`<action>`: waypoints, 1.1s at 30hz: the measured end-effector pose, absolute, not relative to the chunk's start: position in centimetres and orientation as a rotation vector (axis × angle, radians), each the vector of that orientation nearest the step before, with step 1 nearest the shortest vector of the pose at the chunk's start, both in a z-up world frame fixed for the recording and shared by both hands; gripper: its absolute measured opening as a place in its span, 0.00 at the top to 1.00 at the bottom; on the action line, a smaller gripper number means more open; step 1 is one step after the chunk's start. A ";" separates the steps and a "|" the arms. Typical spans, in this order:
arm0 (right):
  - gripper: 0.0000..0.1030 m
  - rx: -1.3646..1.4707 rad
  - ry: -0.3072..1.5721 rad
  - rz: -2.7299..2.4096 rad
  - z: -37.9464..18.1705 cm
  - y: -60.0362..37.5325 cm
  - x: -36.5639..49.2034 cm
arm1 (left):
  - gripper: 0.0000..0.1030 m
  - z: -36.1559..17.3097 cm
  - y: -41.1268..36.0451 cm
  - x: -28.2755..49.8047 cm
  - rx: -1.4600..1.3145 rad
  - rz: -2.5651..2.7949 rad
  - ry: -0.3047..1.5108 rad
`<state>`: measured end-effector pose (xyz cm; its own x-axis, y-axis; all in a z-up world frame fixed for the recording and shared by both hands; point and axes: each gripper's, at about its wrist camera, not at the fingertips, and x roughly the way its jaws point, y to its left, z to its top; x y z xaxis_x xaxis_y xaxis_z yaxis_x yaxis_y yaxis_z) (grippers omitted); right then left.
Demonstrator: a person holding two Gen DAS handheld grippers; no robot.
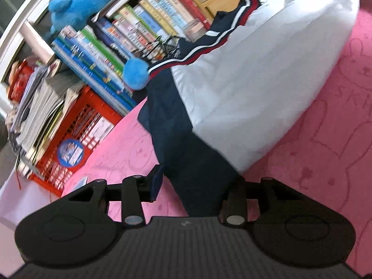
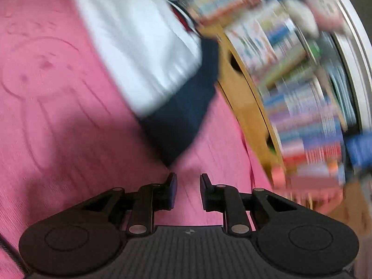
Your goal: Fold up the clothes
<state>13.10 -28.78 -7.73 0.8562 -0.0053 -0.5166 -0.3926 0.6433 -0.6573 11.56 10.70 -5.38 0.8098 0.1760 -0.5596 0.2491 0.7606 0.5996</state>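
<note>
A white and navy jacket with red and white stripes lies on the pink bed cover. Its navy sleeve runs down between the fingers of my left gripper, which stands wide open. The left finger shows, while the right one is covered by the navy cloth. In the blurred right wrist view, my right gripper is open with a narrow gap and nothing in it. It hovers over the pink cover just short of the jacket's navy corner; the white part lies beyond.
A shelf of upright books runs along the bed's far edge, with blue plush toys on it. A red crate with papers stands at the left. A wooden box borders the bed on the right.
</note>
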 end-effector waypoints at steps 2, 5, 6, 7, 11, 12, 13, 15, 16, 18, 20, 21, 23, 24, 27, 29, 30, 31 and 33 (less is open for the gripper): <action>0.57 -0.709 0.537 0.207 -6.7 -29.8 12.7 | 0.53 -5.2 11.0 11.2 0.712 -0.025 0.652; 0.22 -0.495 0.573 0.170 -5.1 -31.5 12.2 | 0.30 -4.4 12.6 10.8 0.615 0.015 0.703; 0.21 -0.424 0.584 0.157 -4.5 -32.0 12.0 | 0.26 -4.0 13.4 10.6 0.550 0.026 0.731; 0.21 -0.310 0.595 0.168 -4.1 -32.6 11.7 | 0.23 -3.6 14.6 10.3 0.442 0.025 0.772; 0.12 0.251 0.627 0.255 -4.0 -34.7 10.7 | 0.15 -2.7 19.1 9.0 -0.045 -0.017 0.884; 0.10 0.355 0.640 0.259 -4.5 -34.9 10.9 | 0.15 -2.7 20.0 8.6 -0.167 -0.051 0.892; 0.09 0.440 0.658 0.257 -5.2 -35.0 11.3 | 0.15 -2.8 20.7 8.2 -0.281 -0.083 0.896; 0.02 0.569 0.672 0.248 -6.3 -35.0 12.1 | 0.10 -3.0 20.9 7.8 -0.395 -0.121 0.885; 0.00 0.578 0.651 0.236 -6.4 -34.8 12.5 | 0.06 -3.2 20.9 7.8 -0.429 -0.133 0.879; 0.00 0.599 0.615 0.211 -6.7 -34.3 13.3 | 0.04 -3.6 20.5 8.1 -0.468 -0.127 0.858; 0.00 0.629 0.589 0.186 -7.0 -34.1 14.3 | 0.00 -4.0 20.2 8.5 -0.507 -0.106 0.829; 0.00 0.640 0.575 0.175 -7.1 -34.0 14.8 | 0.00 -4.2 20.1 8.7 -0.526 -0.095 0.814; 0.00 0.659 0.545 0.165 -7.4 -33.9 15.6 | 0.00 -4.4 19.7 9.1 -0.533 -0.065 0.788; 0.00 0.671 0.530 0.163 -7.6 -33.9 16.2 | 0.00 -4.4 19.4 9.2 -0.527 -0.047 0.775; 0.00 0.682 0.512 0.144 -7.7 -33.5 17.5 | 0.00 -4.5 18.6 9.8 -0.507 0.008 0.738; 0.07 0.691 0.524 0.145 -7.7 -33.1 18.2 | 0.05 -4.6 18.0 10.1 -0.493 0.044 0.712; 0.26 0.706 0.538 0.150 -7.8 -32.9 18.4 | 0.11 -4.7 17.7 10.3 -0.486 0.062 0.700; 0.49 0.732 0.561 0.159 -8.0 -33.0 18.6 | 0.24 -4.7 17.5 10.5 -0.480 0.080 0.687; 0.67 0.792 0.615 0.176 -8.5 -33.1 18.8 | 0.44 -4.8 17.0 10.8 -0.468 0.111 0.664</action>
